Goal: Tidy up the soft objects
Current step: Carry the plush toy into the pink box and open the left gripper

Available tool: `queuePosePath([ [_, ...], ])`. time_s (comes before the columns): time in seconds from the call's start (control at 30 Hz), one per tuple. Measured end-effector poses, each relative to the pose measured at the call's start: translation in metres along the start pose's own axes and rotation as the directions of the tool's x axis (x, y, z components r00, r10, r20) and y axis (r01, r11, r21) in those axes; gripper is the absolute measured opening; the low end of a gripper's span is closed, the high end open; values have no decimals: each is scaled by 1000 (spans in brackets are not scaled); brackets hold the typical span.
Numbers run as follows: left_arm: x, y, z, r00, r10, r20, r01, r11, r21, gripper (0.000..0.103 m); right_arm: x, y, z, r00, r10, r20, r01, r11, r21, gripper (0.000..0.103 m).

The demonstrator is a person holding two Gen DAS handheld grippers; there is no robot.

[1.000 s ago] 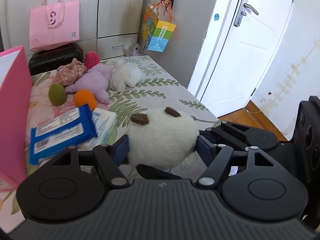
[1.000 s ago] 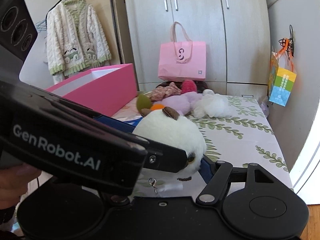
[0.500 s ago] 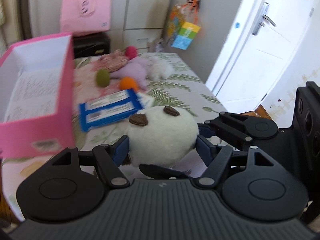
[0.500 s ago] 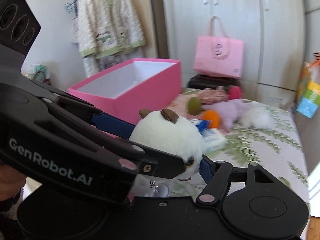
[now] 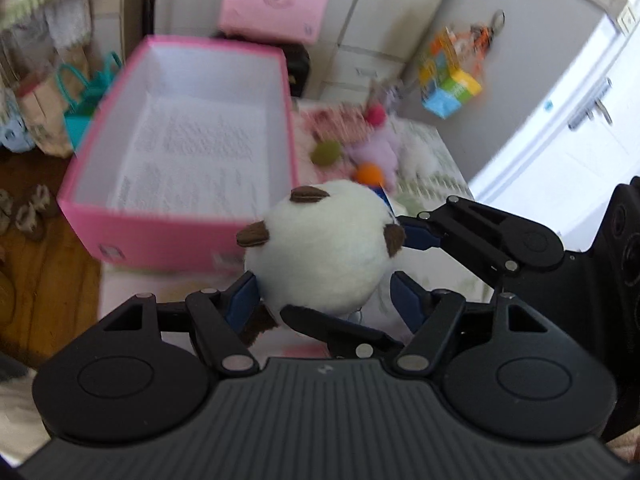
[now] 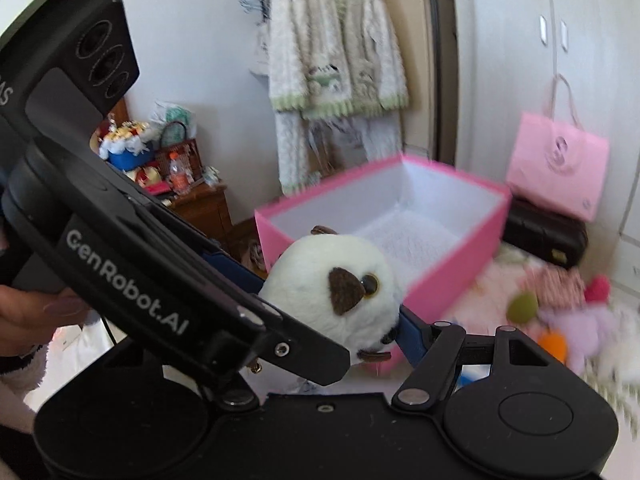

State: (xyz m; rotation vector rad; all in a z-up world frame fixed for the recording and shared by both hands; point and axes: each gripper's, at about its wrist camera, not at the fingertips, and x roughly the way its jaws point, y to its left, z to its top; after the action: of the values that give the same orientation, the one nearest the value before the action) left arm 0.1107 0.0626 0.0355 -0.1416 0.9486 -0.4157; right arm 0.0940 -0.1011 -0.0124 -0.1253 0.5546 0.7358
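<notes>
Left wrist: pink box [image 5: 180, 236] now nearer plush [image 5: 320, 256].

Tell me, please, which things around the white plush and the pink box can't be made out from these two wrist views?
- White plush toy: underside hidden by the left gripper in the left wrist view.
- Right gripper: one finger hidden behind the left gripper's body in the right wrist view.
- Pink box: printing on its floor is motion-blurred.
- Toys on the bed: blurred, shapes unclear.

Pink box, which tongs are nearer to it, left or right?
Left. The left tongs grip the white plush just beside the pink box; the right tongs clamp it from the side away from the box.
</notes>
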Motion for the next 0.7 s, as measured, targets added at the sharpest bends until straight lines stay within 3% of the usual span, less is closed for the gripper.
queuePosePath([
  [0.13, -5, 12, 31, 997, 23, 73, -23, 1000, 4, 70, 16, -10, 31, 999, 5, 51, -5, 1000, -4, 75],
  [0.3, 18, 31, 74, 991, 20, 130, -19, 1000, -13, 70, 46, -41, 60, 997, 9, 82, -10, 1000, 16, 75],
  [0.47, 59, 54, 111, 992, -9, 126, 14, 999, -42, 70, 80, -79, 79, 998, 15, 69, -19, 999, 48, 75],
  [0.7, 117, 99, 145, 997, -21, 72, 31, 990, -134, 70, 139, -124, 103, 998, 42, -41, -40, 998, 50, 75],
])
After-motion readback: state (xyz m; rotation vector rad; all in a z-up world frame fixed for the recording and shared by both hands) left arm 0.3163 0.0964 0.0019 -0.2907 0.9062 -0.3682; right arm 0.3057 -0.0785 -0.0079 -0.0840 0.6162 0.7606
